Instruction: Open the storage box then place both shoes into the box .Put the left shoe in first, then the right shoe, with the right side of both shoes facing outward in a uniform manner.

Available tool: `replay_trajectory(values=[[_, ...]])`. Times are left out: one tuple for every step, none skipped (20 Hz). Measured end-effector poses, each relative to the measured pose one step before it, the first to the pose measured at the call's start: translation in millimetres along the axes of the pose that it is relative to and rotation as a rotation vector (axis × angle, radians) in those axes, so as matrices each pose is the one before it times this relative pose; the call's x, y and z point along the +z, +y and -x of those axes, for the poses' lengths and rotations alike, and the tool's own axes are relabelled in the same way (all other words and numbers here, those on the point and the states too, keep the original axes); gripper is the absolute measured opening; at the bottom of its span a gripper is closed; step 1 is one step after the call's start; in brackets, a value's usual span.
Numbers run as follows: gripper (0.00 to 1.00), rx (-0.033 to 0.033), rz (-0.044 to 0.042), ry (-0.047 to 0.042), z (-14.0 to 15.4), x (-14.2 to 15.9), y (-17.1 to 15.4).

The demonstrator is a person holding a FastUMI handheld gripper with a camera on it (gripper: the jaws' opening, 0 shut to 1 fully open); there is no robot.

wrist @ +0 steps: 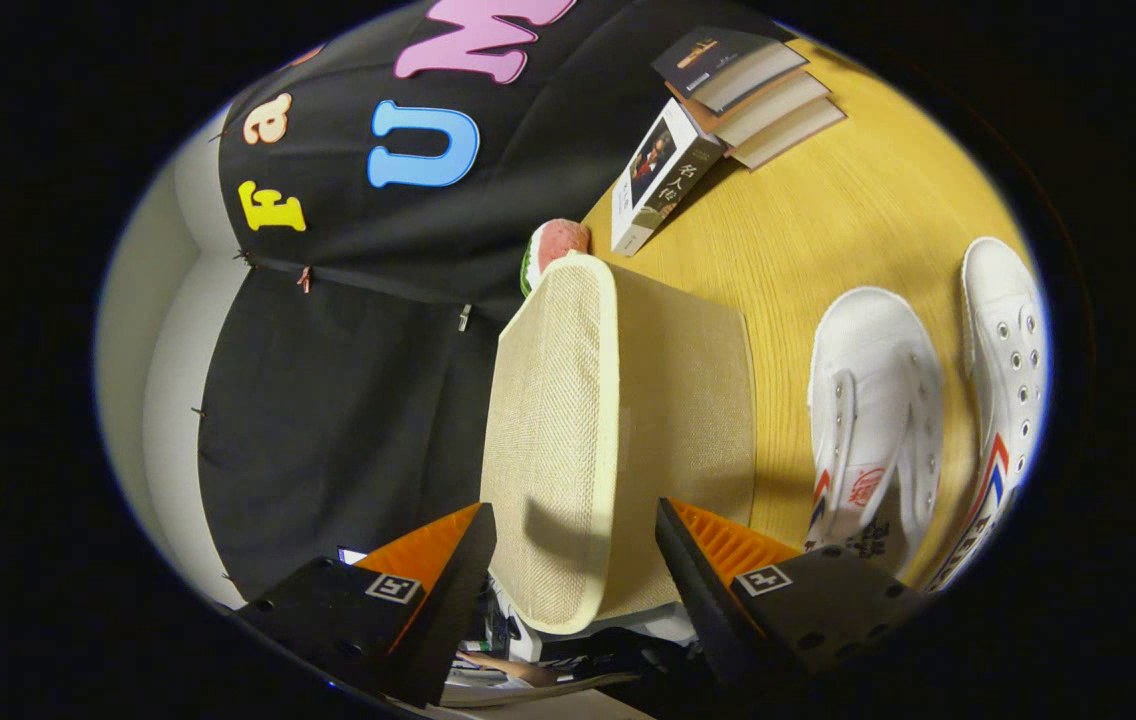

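A beige woven storage box stands on the wooden table, and its lid with a cream rim sits on it. My gripper is open, with the near corner of the lid between the two fingers. One finger lies by the lid's woven top, the other by the box's side wall; I cannot tell whether they touch. Two white canvas shoes with red and blue stripes lie on the table beside the box: the nearer shoe is close to the box, the other shoe is farther out.
Beyond the box lie an upright book and a stack of three books by the black cloth wall. A red and green toy slice peeks out behind the box's far corner.
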State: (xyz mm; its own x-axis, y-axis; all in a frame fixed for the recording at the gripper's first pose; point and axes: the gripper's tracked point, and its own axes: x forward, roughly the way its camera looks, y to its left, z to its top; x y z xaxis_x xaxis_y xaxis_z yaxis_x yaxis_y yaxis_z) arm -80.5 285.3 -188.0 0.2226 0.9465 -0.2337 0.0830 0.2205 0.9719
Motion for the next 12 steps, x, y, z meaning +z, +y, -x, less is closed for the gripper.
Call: replay_trajectory(values=[[0.96,0.00955,-0.01612,0.00605,-3.28,0.31,0.97],[0.96,0.01322,-0.01405,0.00263,-2.05,-0.29,1.49],[0.8,-0.00708,-0.01147,-0.00912,-3.17,2.7,-3.17],[0.63,0.01255,-0.0095,0.00644,0.19,-0.81,0.77],[0.47,0.00256,-0.00069,-0.00352,-1.78,-0.04,-0.23],[0.35,0.0003,0.00913,-0.01112,3.41,1.48,1.09],[0.23,-0.0156,0.01029,-0.00819,1.91,1.77,-0.2],[0.1,-0.01436,0.02982,-0.00498,2.05,-2.1,1.7],[0.1,-0.01834,0.03275,0.0011,2.24,-1.93,2.24],[0.1,-0.01935,0.01952,0.00053,3.15,-1.86,1.04],[0.1,-0.00885,0.0116,-0.00003,0.81,-0.34,3.59],[0.09,0.00834,0.00985,-0.00525,2.62,0.67,9.22]])
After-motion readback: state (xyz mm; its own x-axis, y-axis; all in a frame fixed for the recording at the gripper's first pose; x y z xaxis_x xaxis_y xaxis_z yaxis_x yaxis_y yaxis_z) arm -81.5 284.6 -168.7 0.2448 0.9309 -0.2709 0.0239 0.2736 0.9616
